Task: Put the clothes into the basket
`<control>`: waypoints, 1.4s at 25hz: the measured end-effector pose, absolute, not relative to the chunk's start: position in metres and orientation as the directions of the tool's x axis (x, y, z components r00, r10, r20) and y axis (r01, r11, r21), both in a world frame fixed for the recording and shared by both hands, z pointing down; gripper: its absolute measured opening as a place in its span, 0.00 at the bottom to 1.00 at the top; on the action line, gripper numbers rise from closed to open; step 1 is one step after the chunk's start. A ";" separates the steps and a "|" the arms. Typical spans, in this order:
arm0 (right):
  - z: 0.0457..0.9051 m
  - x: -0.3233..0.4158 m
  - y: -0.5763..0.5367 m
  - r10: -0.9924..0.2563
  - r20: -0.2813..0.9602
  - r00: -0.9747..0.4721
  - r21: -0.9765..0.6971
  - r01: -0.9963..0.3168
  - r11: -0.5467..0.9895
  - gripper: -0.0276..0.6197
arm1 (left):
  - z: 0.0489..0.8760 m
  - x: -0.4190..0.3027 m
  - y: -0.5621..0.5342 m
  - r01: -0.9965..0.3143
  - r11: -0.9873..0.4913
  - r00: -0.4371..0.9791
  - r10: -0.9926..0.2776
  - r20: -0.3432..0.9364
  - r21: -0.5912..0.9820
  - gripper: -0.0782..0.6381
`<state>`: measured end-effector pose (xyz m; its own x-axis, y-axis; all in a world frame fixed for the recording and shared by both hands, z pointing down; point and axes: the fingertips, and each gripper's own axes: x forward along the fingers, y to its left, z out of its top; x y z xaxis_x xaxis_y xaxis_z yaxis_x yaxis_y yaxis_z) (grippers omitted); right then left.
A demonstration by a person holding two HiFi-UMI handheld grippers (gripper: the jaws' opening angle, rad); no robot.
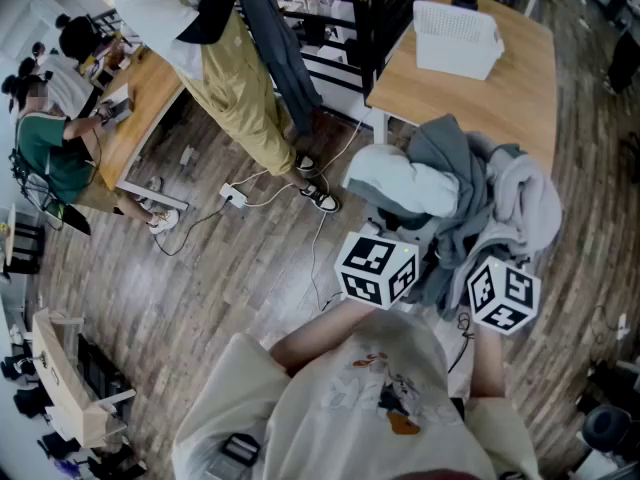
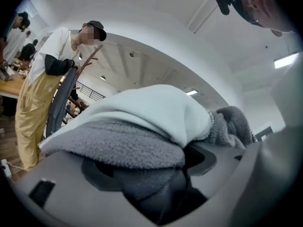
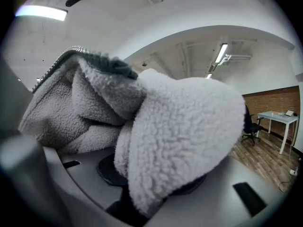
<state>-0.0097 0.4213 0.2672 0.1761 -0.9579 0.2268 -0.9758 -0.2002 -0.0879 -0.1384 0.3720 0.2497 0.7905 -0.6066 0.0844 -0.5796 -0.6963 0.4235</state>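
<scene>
okay, far left in the head view a seated person in a green top (image 1: 45, 153) is clipped by the frame edge, and a standing person in yellow trousers (image 1: 240, 88) is cut off at the top.

moving in, the left hand-held gripper (image 2: 154, 178) is clenched on the clothes (image 1: 470, 198). in the left gripper view, grey fleece and a pale garment (image 2: 156, 112) bunch right over the jaws, so the tips are buried. from above only its left marker cube (image 1: 377, 268) pokes out from under the bundle.

the clothes are held up in front of the person, over the wooden floor (image 1: 230, 268) and against the near corner of the tabletop (image 1: 510, 98). whether they touch that corner is hard to tell.

next, the right hand-held gripper (image 3: 142, 188) is grasping the clothes too, with a thick fold of white fleece (image 3: 184, 136) pinched between its jaws and covering their tips. from above its right marker cube (image 1: 503, 295) shows below the bundle.

top right, the white basket (image 1: 455, 43) stands on the tabletop, well apart from the clothes.

as for writing, both cubes carry black-and-white square markers, and the cartoon print (image 1: 395, 393) on the person's shirt is too small to read.
</scene>
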 end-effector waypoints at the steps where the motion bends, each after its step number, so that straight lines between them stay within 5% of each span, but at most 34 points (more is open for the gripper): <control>1: 0.266 -0.011 0.420 -0.959 0.226 0.172 -0.092 -0.976 -0.197 0.31 | 0.248 -0.140 0.371 -0.584 -0.694 0.787 -0.611 0.083 0.421 0.60; 35: 0.253 -0.091 0.422 -0.953 0.226 0.200 -0.085 -0.971 -0.224 0.31 | 0.238 -0.218 0.369 -0.562 -0.711 0.801 -0.595 0.065 0.422 0.60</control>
<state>-0.0906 0.4222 0.2529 0.2005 -0.9533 0.2259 -0.9708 -0.2243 -0.0851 -0.2182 0.3694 0.2376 0.8014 -0.5946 0.0648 -0.5619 -0.7114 0.4220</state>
